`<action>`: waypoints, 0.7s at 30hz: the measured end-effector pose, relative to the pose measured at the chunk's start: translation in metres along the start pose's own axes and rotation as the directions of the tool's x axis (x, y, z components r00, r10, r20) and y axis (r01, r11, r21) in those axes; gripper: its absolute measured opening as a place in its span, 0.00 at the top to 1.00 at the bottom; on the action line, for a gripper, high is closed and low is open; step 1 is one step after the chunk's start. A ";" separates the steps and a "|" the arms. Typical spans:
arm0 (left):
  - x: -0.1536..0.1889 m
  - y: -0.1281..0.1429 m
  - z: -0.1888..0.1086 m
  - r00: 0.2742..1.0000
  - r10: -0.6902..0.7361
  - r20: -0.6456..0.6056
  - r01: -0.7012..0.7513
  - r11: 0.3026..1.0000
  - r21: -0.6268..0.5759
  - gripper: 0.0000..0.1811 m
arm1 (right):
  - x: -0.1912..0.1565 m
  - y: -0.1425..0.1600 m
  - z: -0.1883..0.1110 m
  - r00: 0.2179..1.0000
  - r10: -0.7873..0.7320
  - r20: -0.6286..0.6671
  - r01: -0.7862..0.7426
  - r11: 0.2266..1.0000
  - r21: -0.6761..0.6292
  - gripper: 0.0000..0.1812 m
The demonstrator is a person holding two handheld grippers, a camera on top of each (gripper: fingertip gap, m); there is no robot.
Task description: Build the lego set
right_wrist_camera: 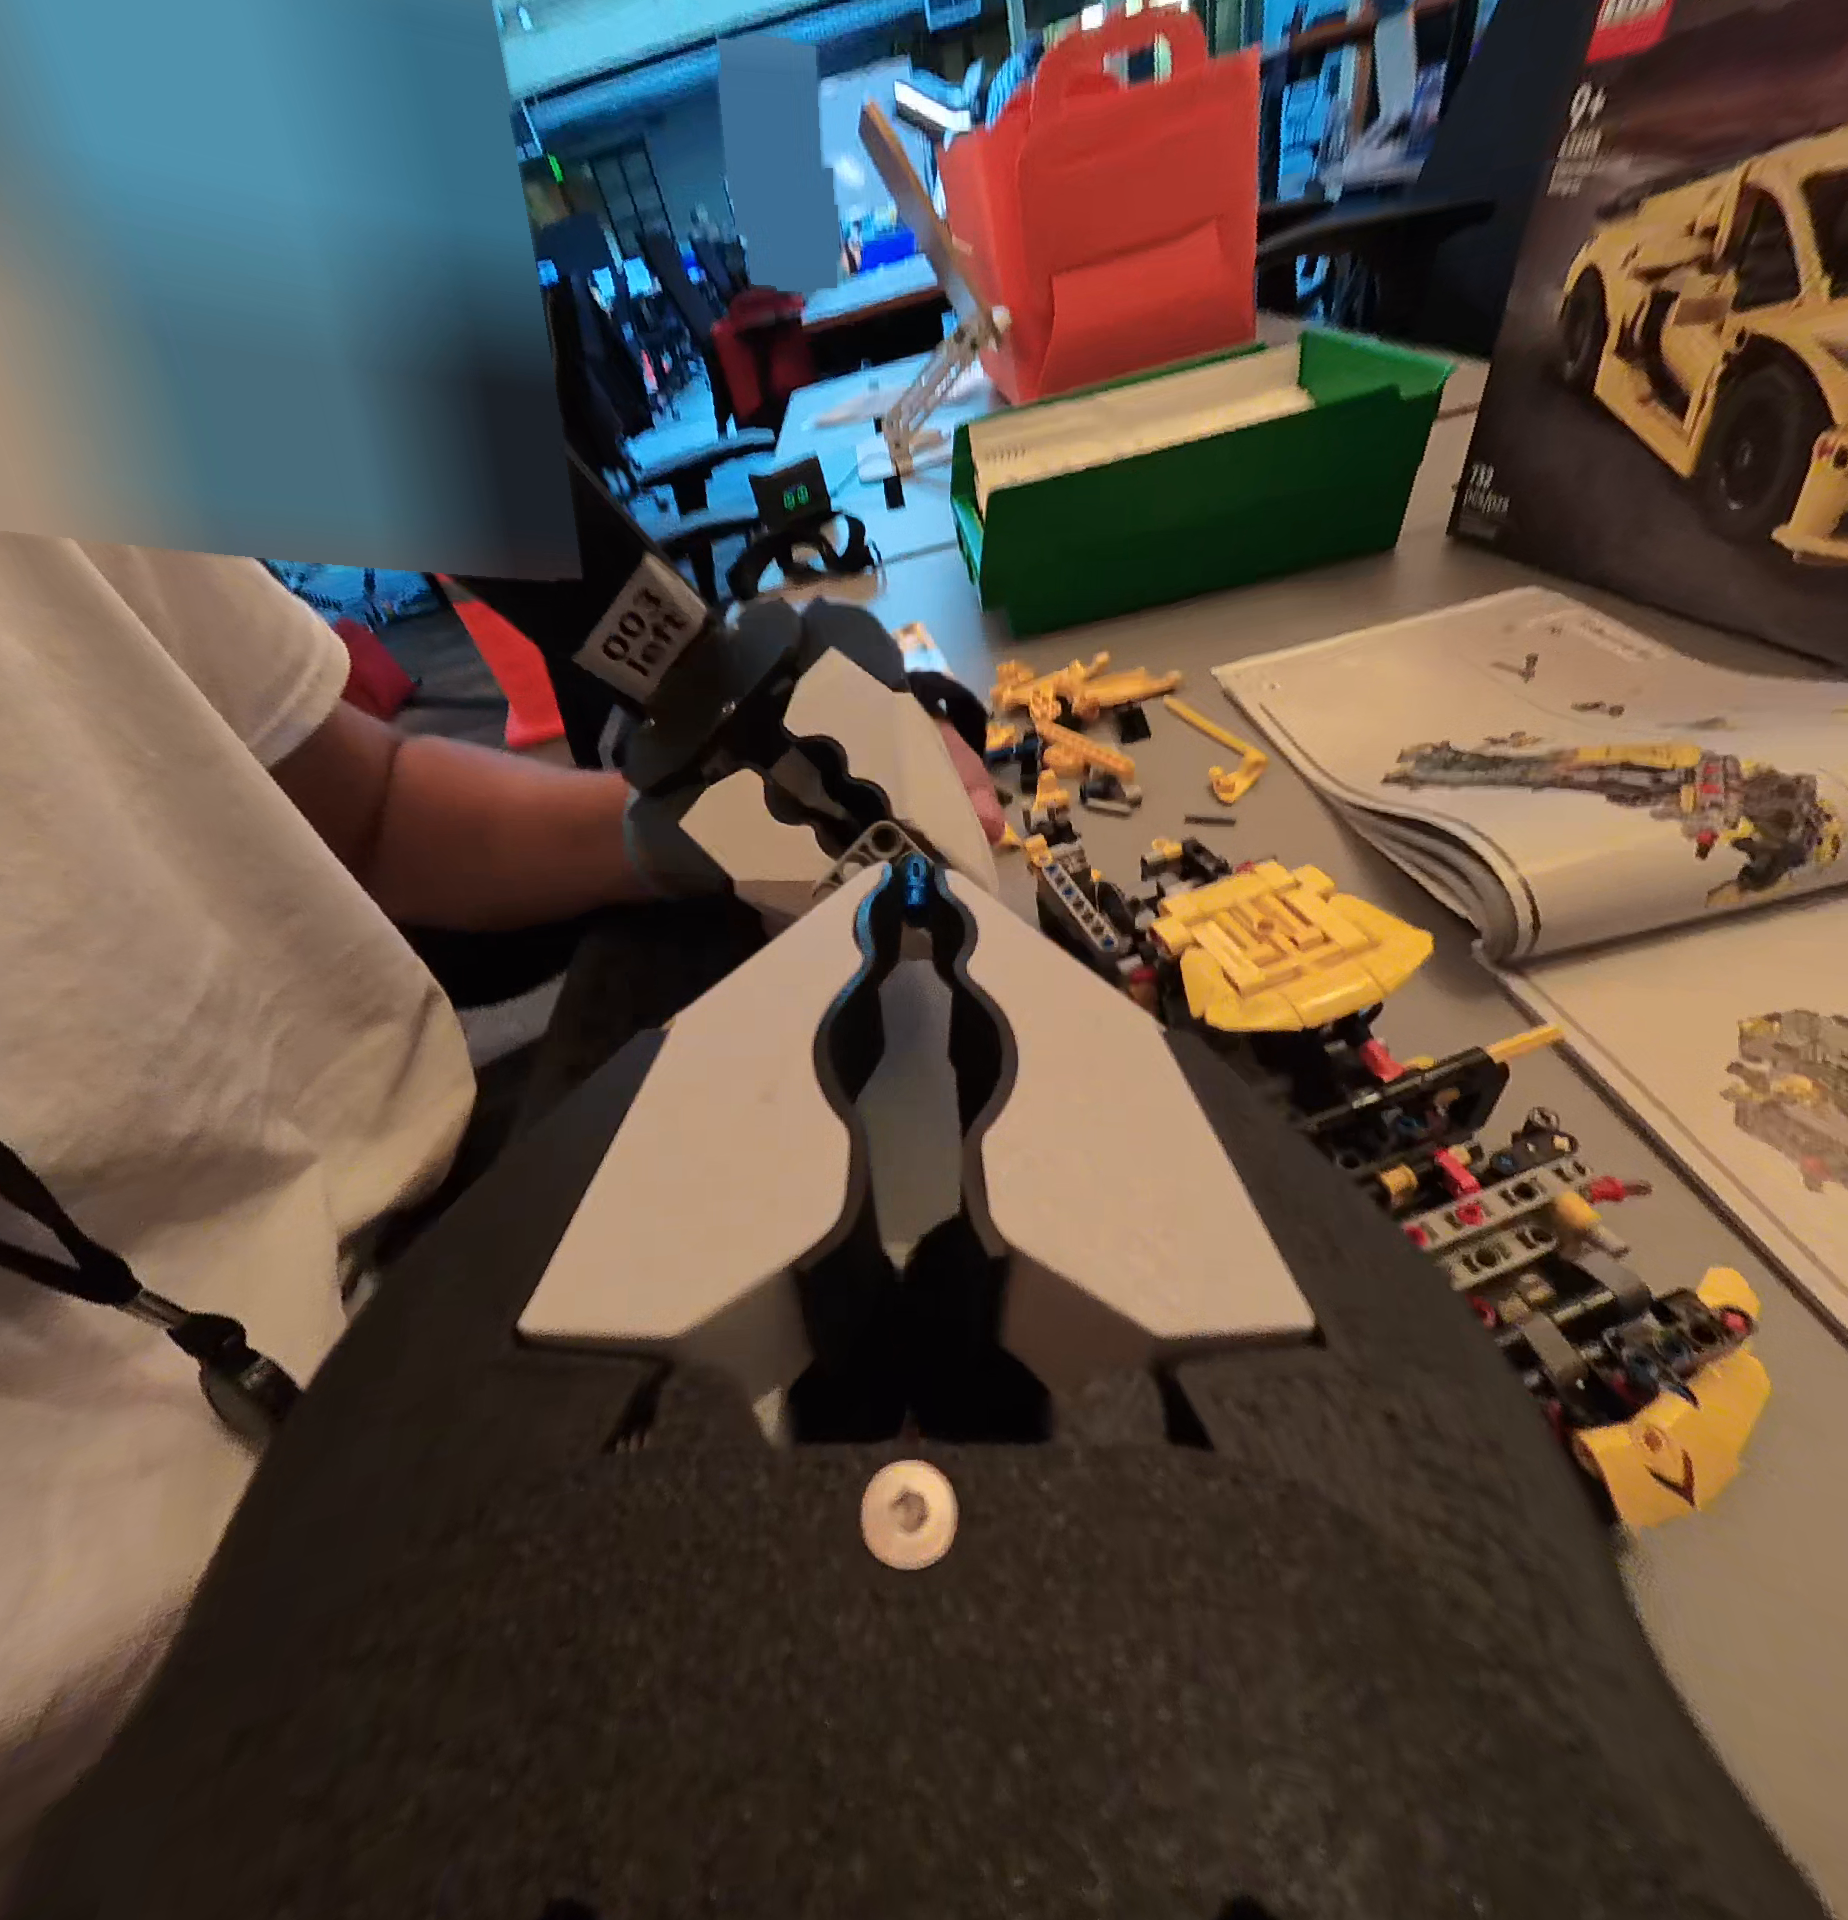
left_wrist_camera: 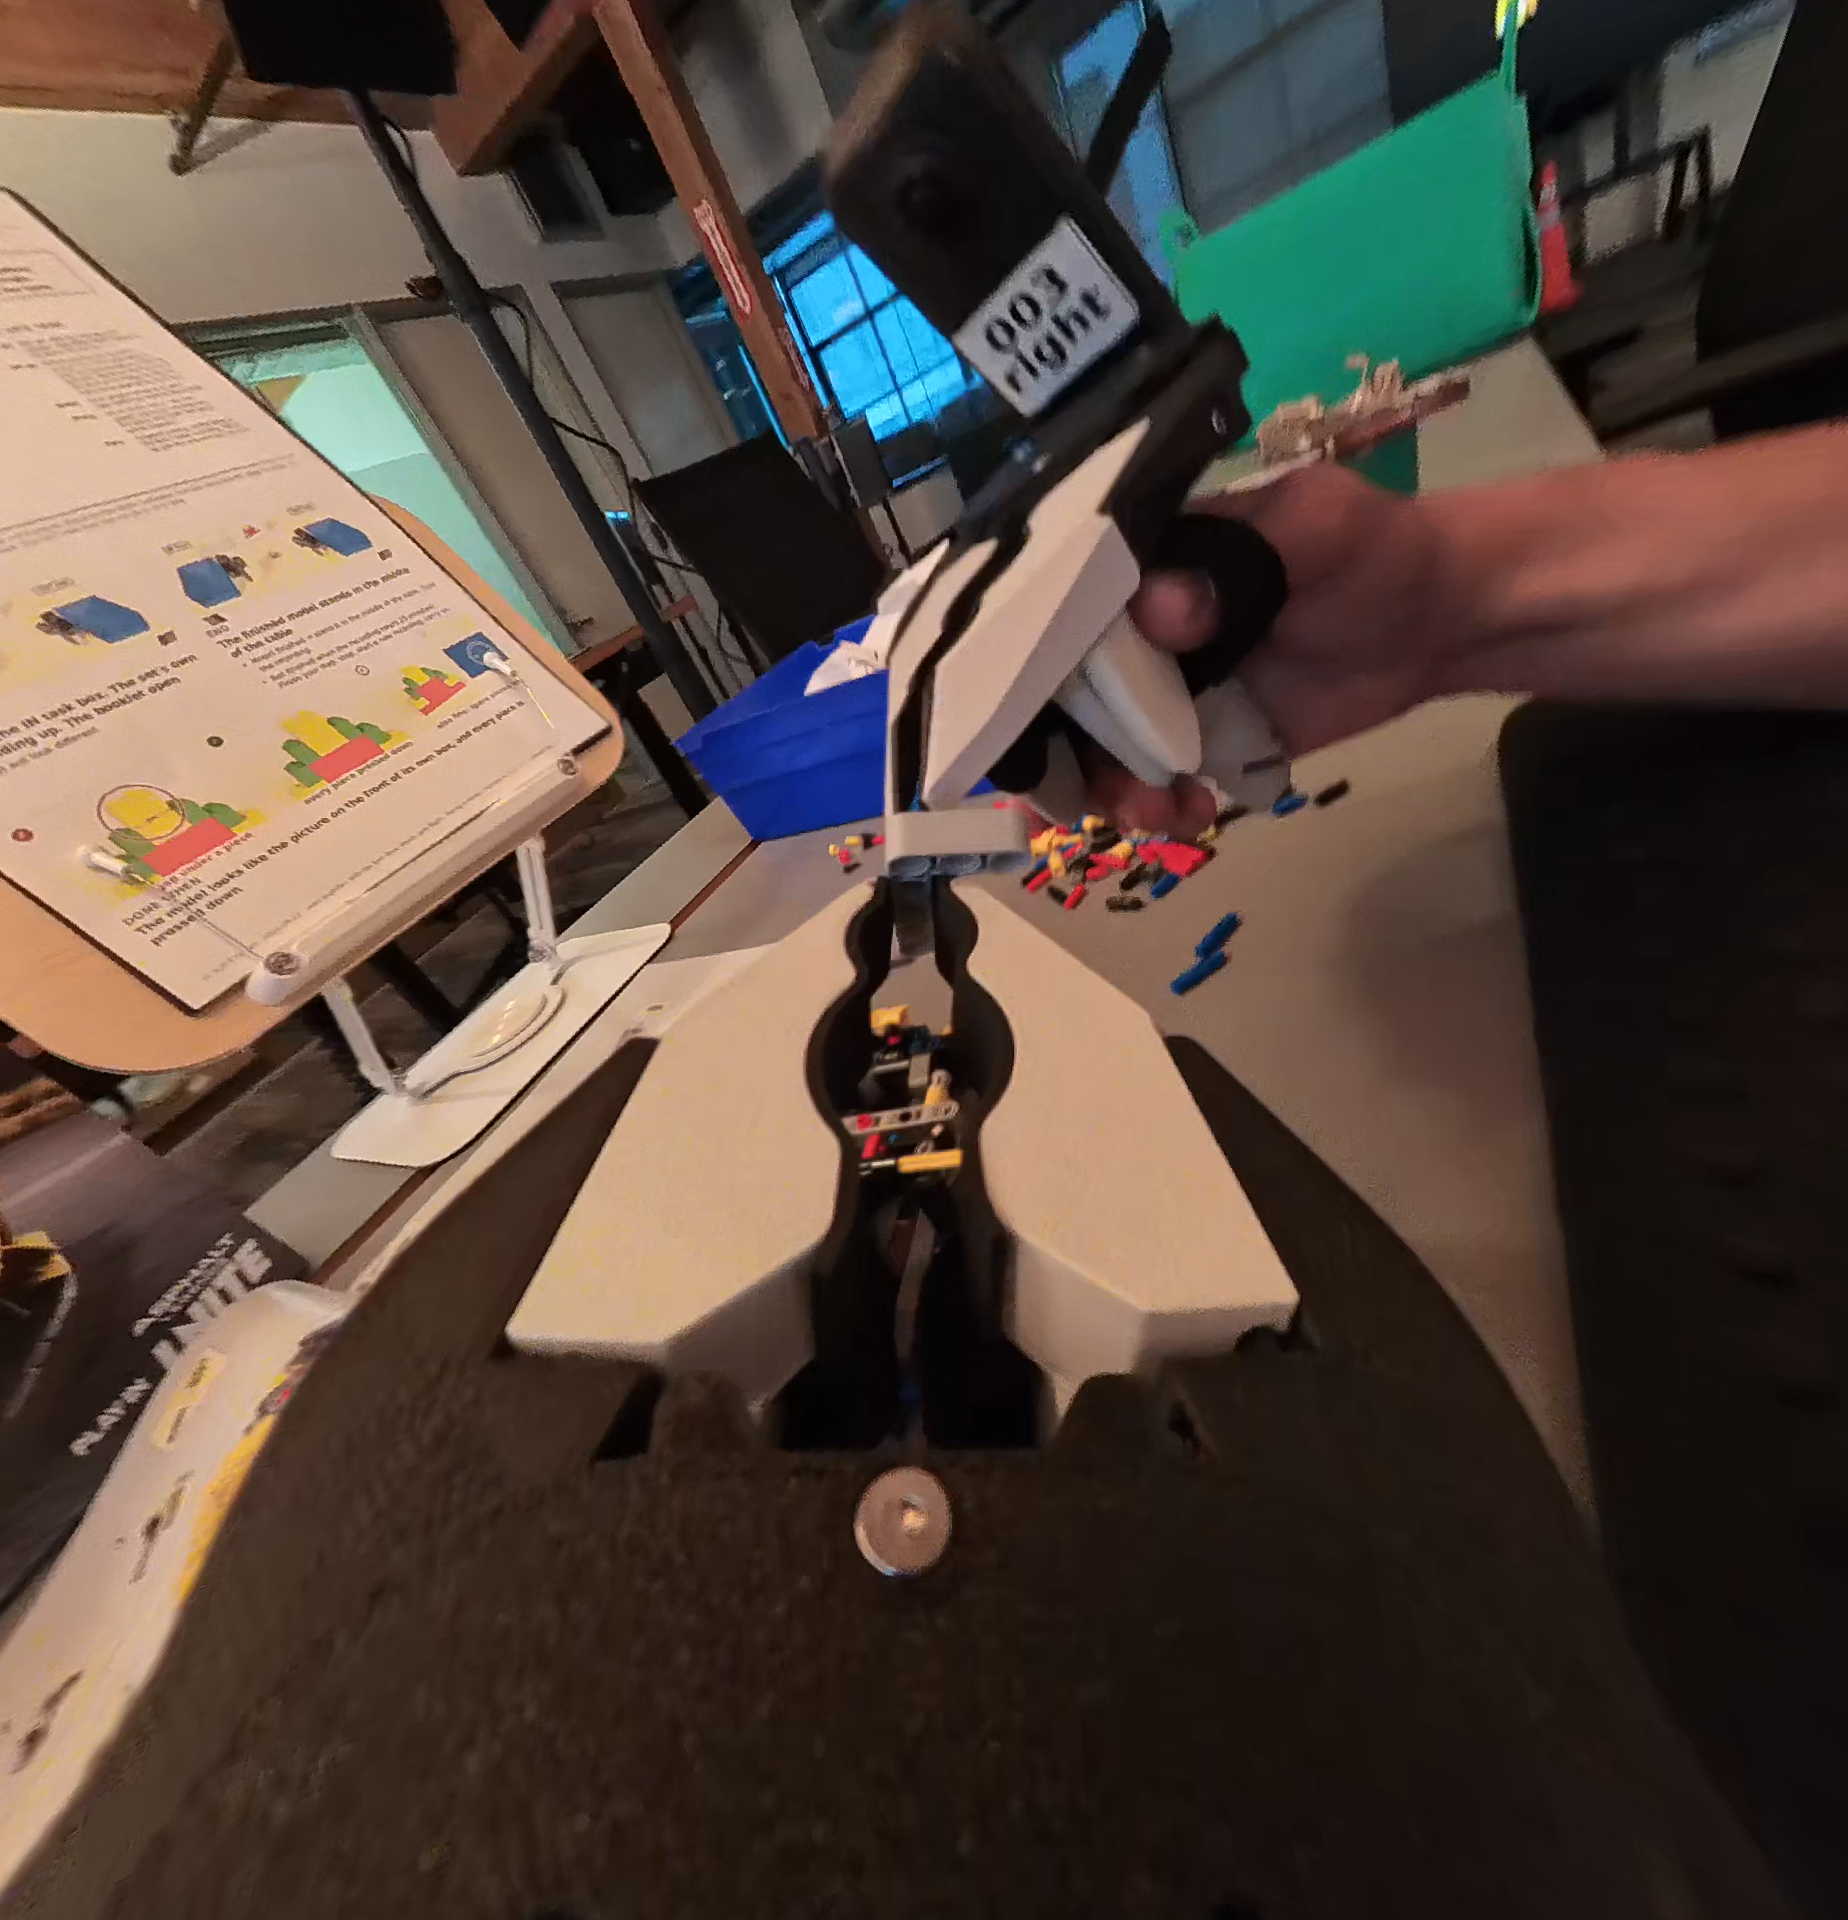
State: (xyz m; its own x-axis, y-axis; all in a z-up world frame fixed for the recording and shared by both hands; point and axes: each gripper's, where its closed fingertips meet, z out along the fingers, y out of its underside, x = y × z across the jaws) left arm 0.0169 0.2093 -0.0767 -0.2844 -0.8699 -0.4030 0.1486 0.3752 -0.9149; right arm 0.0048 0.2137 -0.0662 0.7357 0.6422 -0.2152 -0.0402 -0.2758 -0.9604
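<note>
Bench (right_wrist_camera: pixel 1678 1714): grey top carrying everything below.
Set box (right_wrist_camera: pixel 1709 312): upright at the far right edge.
Instruction booklet (right_wrist_camera: pixel 1585 769): open, in front of the box.
Car model (right_wrist_camera: pixel 1419 1091): part-built, long axis along the bench, right of both grippers.
Left gripper (left_wrist_camera: pixel 915 904): closed on a grey beam (left_wrist_camera: pixel 956 836), held crosswise above the bench.
Right gripper (right_wrist_camera: pixel 915 894): pinching a blue pin (right_wrist_camera: pixel 915 881), pointed at the beam's end hole, nearly touching.
Judgement: pin goes into beam.
</note>
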 end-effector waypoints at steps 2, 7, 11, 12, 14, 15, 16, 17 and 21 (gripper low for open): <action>0.004 0.007 0.002 0.996 0.085 0.007 -0.085 0.995 -0.043 0.96 | 0.001 0.008 -0.002 1.000 0.005 -0.004 -0.006 0.998 -0.063 0.98; 0.011 0.019 0.005 0.972 0.236 0.001 -0.234 0.966 -0.113 0.96 | 0.002 0.023 -0.004 0.998 0.067 0.016 -0.065 0.988 -0.137 0.98; 0.018 0.022 0.007 0.959 0.283 -0.017 -0.283 0.951 -0.127 0.96 | -0.001 0.030 -0.002 0.996 0.081 0.036 -0.074 0.984 -0.163 0.98; 0.017 0.021 0.007 0.964 0.264 -0.022 -0.265 0.956 -0.126 0.96 | -0.001 0.029 -0.002 0.994 0.097 0.043 -0.090 0.986 -0.143 0.98; 0.017 0.024 0.007 0.968 0.250 -0.022 -0.251 0.959 -0.134 0.96 | 0.001 0.030 -0.001 0.993 0.111 0.033 -0.105 0.984 -0.144 0.98; 0.015 0.022 0.008 0.973 0.232 -0.009 -0.231 0.965 -0.128 0.96 | 0.003 0.027 -0.001 0.994 0.107 0.022 -0.103 0.986 -0.131 0.98; 0.013 0.018 0.008 0.979 0.204 -0.001 -0.203 0.973 -0.110 0.96 | 0.002 0.022 -0.003 0.996 0.084 0.015 -0.082 0.991 -0.107 0.97; 0.010 0.015 0.008 0.983 0.181 0.009 -0.179 0.978 -0.104 0.96 | 0.003 0.017 -0.005 0.999 0.051 -0.011 -0.052 0.996 -0.079 0.97; 0.002 0.015 0.005 0.985 0.169 0.037 -0.164 0.981 -0.104 0.96 | 0.004 0.005 -0.021 0.994 0.109 0.018 -0.108 0.994 -0.023 0.93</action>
State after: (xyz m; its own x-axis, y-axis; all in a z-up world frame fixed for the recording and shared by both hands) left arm 0.0229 0.2115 -0.0914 -0.2203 -0.8052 -0.5505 0.0940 0.5442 -0.8337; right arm 0.0218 0.2004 -0.0679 0.7148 0.6210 -0.3216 -0.1045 -0.3599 -0.9271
